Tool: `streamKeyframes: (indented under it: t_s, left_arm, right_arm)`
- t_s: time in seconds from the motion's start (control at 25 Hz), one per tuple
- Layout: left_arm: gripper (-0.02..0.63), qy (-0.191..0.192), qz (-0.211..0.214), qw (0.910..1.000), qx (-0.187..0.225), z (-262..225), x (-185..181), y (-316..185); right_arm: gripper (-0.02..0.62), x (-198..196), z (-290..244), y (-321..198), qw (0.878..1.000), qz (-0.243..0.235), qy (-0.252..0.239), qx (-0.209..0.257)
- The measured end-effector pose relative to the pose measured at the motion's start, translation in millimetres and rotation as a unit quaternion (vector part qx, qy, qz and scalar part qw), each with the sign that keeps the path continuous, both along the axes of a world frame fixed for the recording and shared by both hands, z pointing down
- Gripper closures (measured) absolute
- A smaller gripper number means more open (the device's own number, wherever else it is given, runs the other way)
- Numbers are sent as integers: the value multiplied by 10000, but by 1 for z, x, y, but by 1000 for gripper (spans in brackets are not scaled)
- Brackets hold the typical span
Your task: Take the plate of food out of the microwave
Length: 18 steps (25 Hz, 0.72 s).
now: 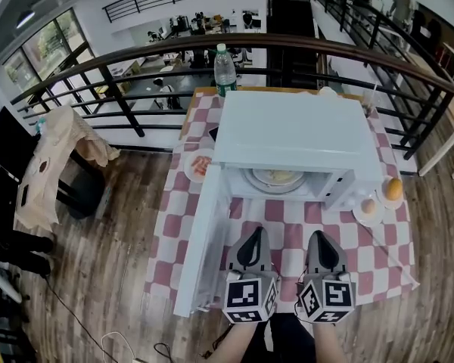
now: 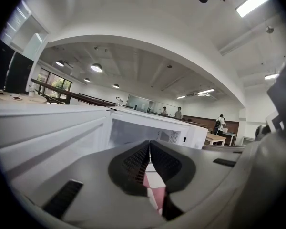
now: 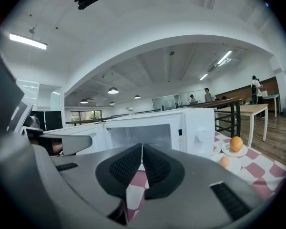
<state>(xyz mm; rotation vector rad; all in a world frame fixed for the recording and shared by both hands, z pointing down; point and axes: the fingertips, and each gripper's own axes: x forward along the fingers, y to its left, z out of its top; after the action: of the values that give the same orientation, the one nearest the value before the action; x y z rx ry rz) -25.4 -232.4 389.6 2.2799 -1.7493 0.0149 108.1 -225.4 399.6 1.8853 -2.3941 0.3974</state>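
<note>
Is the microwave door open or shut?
Open: the door stands swung out at the left, and the plate of food shows inside the microwave.

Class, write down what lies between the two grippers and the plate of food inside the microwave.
Only bare checked tablecloth separates the left gripper and right gripper from the plate in the open microwave, as the head view shows.

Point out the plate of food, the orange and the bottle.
plate of food [image 1: 276,191], head view, its near rim.
orange [image 1: 394,189], head view, its middle.
bottle [image 1: 224,70], head view, its body.
</note>
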Motion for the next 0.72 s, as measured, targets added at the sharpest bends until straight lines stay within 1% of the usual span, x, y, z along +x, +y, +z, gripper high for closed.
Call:
streamKeyframes:
  t_s: [0.2,0.36,0.52,0.6,0.72]
  left_arm:
    - [594,30,-152,9998,-85,6,2,-19]
    - [594,148,-270,9993,-223,14,2,-34]
    - [594,167,-390,9986,-326,21,1,-46]
    - [594,215,-454,9980,-388,26,1,-51]
    - [594,346,-529,9966,-519,34,1,-59]
  right_arm:
    - [577,0,3,-22,9998,-132,123,-13]
    - [573,-2,7,-40,9997,-250,9,-79]
    - [568,-2,10,-56,9995,-293,-82,-110]
    - [568,-3,11,-63,9991,-341,-198,-150]
    - [568,-4,19,-75,9970,-372,-592,-325]
